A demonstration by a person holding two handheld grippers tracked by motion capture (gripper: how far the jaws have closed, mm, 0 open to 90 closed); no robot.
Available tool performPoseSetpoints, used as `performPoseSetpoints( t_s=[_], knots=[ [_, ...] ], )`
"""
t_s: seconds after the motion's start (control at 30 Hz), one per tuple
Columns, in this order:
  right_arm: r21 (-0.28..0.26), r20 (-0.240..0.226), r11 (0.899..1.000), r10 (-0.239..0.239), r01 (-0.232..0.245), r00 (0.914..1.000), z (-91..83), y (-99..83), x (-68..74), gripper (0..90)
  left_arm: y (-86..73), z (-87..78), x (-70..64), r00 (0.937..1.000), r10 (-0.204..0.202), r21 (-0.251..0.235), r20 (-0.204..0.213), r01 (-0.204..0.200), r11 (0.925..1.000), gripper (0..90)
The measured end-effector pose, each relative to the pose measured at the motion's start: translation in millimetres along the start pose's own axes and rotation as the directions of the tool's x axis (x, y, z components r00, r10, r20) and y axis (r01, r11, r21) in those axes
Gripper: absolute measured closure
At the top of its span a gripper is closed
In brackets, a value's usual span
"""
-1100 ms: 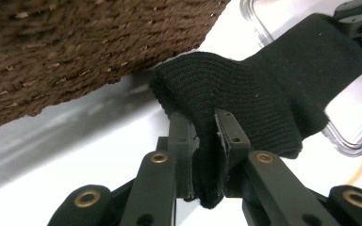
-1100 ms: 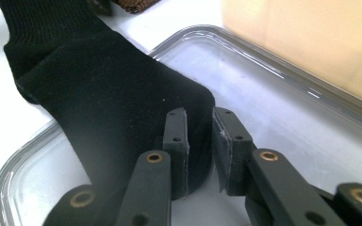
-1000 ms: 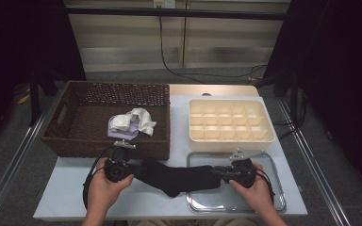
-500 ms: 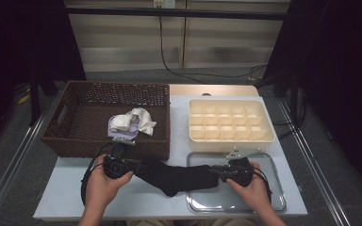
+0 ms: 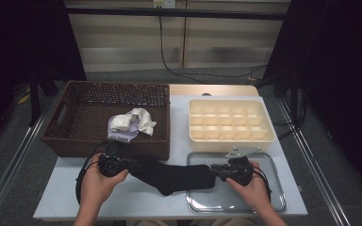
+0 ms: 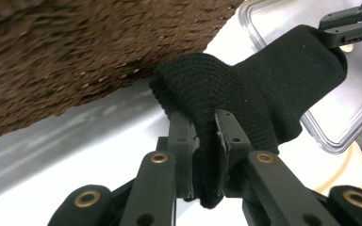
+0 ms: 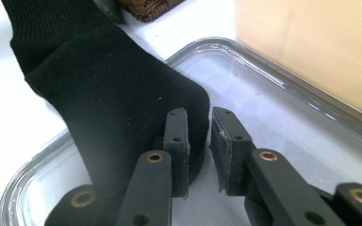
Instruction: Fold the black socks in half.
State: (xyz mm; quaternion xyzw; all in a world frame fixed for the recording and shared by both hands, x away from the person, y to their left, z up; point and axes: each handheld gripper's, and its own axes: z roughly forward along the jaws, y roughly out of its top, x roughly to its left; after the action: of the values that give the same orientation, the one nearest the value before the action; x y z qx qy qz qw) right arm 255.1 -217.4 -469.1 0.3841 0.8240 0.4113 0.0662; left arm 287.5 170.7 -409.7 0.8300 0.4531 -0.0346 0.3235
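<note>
Black sock (image 5: 174, 175) stretched flat across the tabletop (image 5: 136, 200), toe end over a clear tray (image 5: 268, 203). Cuff end pinched in the left hand-held gripper (image 6: 206, 141). Right hand-held gripper (image 7: 199, 141) slightly parted, toe just beside its jaws, grip uncertain.

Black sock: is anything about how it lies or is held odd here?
Slightly. The black sock lies stretched half on the table, half over the metal tray rim. The left gripper clamps its bunched cuff end, while the right gripper sits open beside the toe, not gripping it.
</note>
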Motion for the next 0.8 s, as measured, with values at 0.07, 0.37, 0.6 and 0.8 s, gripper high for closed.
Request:
performPoseSetpoints(
  t_s=[0.07, 0.37, 0.6, 0.8],
  knots=[
    [0.002, 0.0, 1.0, -0.003, 0.003, 1.0, 0.9, 0.6, 0.7, 77.4, -1.5, -1.2, 3.1, 1.0, -0.001, 0.007, -0.001, 0.001, 1.0, 79.0],
    [0.007, -0.01, 1.0, -0.01, 0.01, 0.9999, 2.3, 0.7, 2.2, 82.8, -8.1, -10.0, 17.8, 0.9995, -0.029, 0.004, -0.014, 0.029, 0.9996, 79.0],
    [0.019, -0.011, 1.0, -0.016, 0.016, 0.9998, 4.1, 1.4, 3.2, 85.7, -7.2, -23.0, 25.6, 0.9984, -0.039, 0.006, -0.041, 0.04, 0.9992, 79.0],
    [0.022, -0.009, 1.0, -0.02, 0.02, 0.9998, 5.0, -0.5, 2.3, 85.6, -0.4, -24.0, 16.3, 0.9993, -0.016, 0.009, -0.035, 0.016, 0.9998, 78.9]
  ],
)
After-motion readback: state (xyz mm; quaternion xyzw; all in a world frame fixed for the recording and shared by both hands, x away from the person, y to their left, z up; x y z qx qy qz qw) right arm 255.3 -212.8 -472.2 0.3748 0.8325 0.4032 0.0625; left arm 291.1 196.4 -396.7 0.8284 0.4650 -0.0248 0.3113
